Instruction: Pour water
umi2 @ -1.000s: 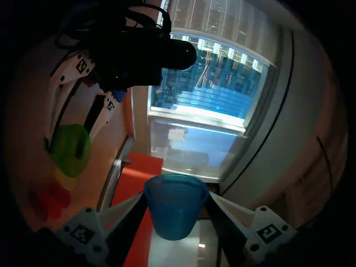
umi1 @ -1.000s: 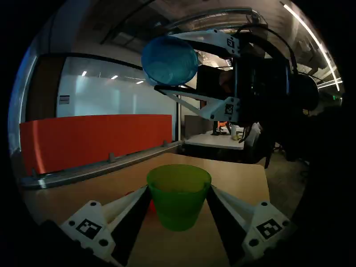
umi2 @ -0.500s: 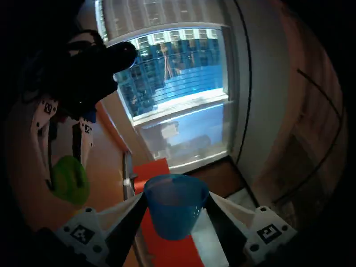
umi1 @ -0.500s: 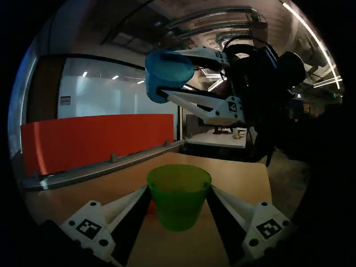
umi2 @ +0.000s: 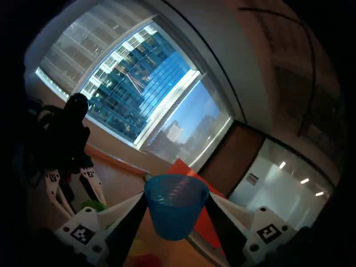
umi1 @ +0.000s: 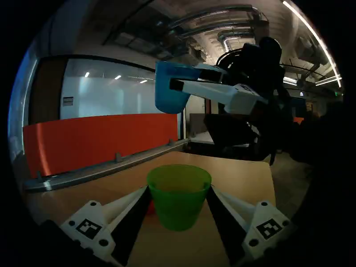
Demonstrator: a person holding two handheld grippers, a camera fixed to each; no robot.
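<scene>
we note the left claw [umi1: 179, 192] closed snug on the green cup [umi1: 179, 204] low at the bench [umi1: 242, 178], the right claw [umi2: 176, 198] closed snug on the blue cup [umi2: 176, 213] high above it, so tipping from that height, unaligned, could splash past the green cup.

Left gripper [umi1: 178, 192]: two white tapered jaws with black inner faces. Each jaw base bears one square black-and-white marker [umi1: 87, 228] and small dark screw holes [umi1: 103, 242]. Right gripper [umi2: 176, 196]: same build, with white jaws, black inner faces and one marker per jaw. In the left gripper view its rear body [umi1: 262, 66] is black and bulky, with black cables [umi1: 228, 55] looped over it.
</scene>
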